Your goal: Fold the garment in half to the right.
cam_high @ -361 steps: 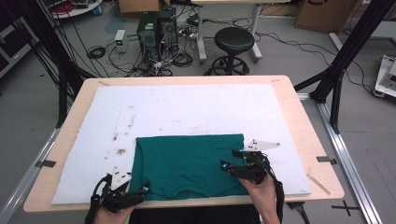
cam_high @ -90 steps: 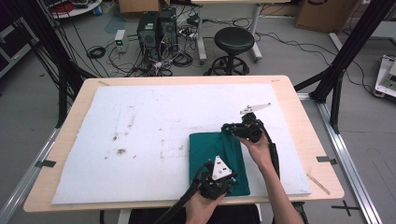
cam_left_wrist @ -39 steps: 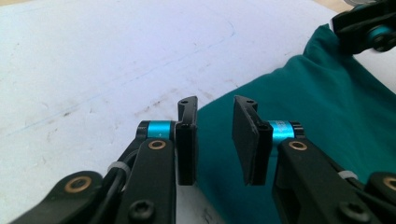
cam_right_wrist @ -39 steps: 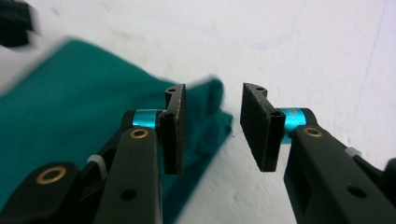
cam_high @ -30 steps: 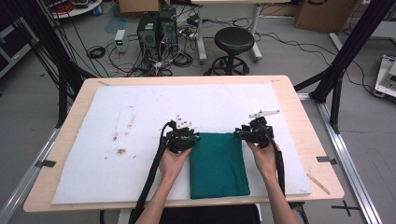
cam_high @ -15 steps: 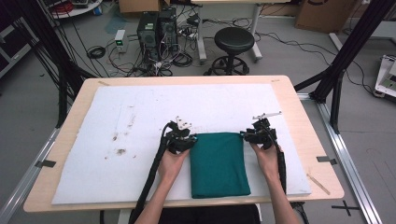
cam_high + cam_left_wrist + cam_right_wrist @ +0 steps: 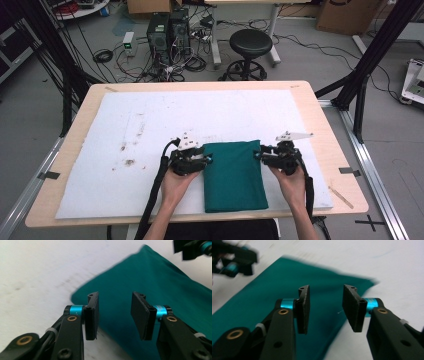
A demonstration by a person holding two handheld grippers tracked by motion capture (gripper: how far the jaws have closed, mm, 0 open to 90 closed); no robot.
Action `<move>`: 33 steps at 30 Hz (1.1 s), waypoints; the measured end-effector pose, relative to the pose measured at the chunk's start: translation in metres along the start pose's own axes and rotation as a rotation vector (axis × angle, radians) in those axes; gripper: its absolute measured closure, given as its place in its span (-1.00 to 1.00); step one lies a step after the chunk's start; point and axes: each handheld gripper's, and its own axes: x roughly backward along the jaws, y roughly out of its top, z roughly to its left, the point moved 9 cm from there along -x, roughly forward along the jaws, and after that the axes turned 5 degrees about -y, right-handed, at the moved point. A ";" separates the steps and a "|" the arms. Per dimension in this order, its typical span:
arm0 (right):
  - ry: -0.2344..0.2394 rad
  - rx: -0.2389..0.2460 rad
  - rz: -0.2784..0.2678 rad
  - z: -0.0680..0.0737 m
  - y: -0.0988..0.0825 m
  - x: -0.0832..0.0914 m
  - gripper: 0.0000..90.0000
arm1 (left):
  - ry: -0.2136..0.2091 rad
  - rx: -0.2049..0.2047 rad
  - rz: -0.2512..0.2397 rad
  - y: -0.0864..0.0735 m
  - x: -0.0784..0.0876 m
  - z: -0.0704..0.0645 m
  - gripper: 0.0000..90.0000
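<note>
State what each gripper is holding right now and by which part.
Nothing is held. The left gripper and right gripper both have their jaws apart with only air between them, poised at the far corners of the folded green cloth.

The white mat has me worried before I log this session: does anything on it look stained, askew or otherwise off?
Yes: the white mat carries dark smudges and specks left of centre, with a fainter streak above them. Otherwise things look orderly: the green cloth lies folded flat in a neat rectangle, slightly tilted, between the open left gripper and right gripper.
</note>
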 end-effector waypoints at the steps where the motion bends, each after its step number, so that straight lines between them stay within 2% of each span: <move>1: 0.016 0.024 0.016 0.009 -0.006 -0.001 0.35 | -0.013 -0.007 0.004 -0.003 0.000 -0.005 0.30; 3: 0.025 0.055 0.054 0.021 -0.019 -0.005 0.38 | -0.026 -0.025 0.035 -0.010 -0.002 -0.010 0.30; 4: 0.022 0.064 0.071 0.023 -0.025 -0.007 0.39 | -0.019 -0.038 0.052 -0.013 -0.004 -0.012 0.30; 6: -0.015 0.069 0.099 0.019 -0.036 -0.012 0.45 | 0.013 -0.068 0.087 -0.020 -0.009 -0.012 0.31; 8: -0.064 0.054 0.111 0.010 -0.044 -0.013 0.44 | 0.034 -0.085 0.112 -0.025 -0.010 -0.012 0.31; 9: -0.054 0.037 0.099 0.008 -0.045 -0.011 0.44 | 0.040 -0.086 0.107 -0.025 -0.009 -0.012 0.31; 12: -0.070 0.011 0.077 0.003 -0.045 -0.005 0.34 | 0.026 -0.086 0.068 -0.021 0.000 -0.017 0.28; 14: -0.073 -0.002 0.058 0.004 -0.044 0.001 0.33 | -0.006 -0.093 0.041 -0.020 0.007 -0.024 0.26; 16: -0.040 -0.004 0.026 0.010 -0.043 0.009 0.32 | -0.042 -0.107 0.020 -0.019 0.014 -0.033 0.24; 19: 0.010 0.029 0.004 0.028 -0.044 0.019 0.28 | -0.084 -0.143 0.013 -0.023 0.021 -0.048 0.20; 22: 0.024 0.080 0.024 0.044 -0.051 0.022 0.26 | -0.124 -0.159 0.018 -0.031 0.023 -0.060 0.14; 23: 0.022 0.096 0.033 0.048 -0.054 0.022 0.26 | -0.129 -0.171 0.035 -0.036 0.022 -0.063 0.12; 27: -0.003 0.156 0.073 0.054 -0.066 0.021 0.26 | -0.107 -0.218 0.103 -0.052 0.016 -0.067 0.01; 30: -0.009 0.177 0.101 0.054 -0.074 0.022 0.33 | -0.085 -0.271 0.110 -0.058 0.017 -0.071 -0.01; 33: -0.015 0.180 0.124 0.049 -0.082 0.023 0.36 | -0.088 -0.284 0.109 -0.061 0.019 -0.074 0.00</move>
